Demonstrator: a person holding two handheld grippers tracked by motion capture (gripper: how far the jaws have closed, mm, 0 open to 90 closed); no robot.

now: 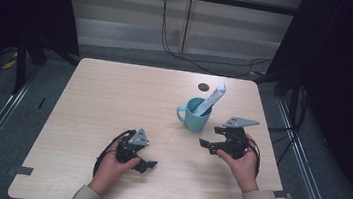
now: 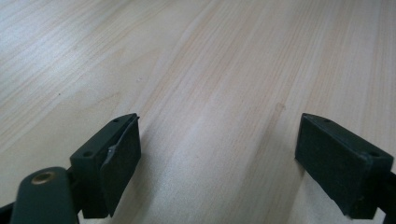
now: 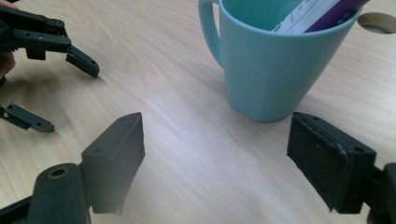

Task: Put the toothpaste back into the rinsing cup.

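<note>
Right now the right gripper (image 1: 212, 138) hangs with jaws spread and empty just beside the teal mug (image 1: 195, 115), which stands mid-table with a white-and-purple packet (image 1: 211, 99) leaning inside. The left gripper (image 1: 146, 157), also spread and empty, rests apart. Nudging the mug's wall could tip it, since the tall packet makes it top-heavy.

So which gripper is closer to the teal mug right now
Right. The right gripper sits just beside the teal mug, jaws open toward it without touching. The left gripper is farther off, low over bare table toward the person's side.
</note>
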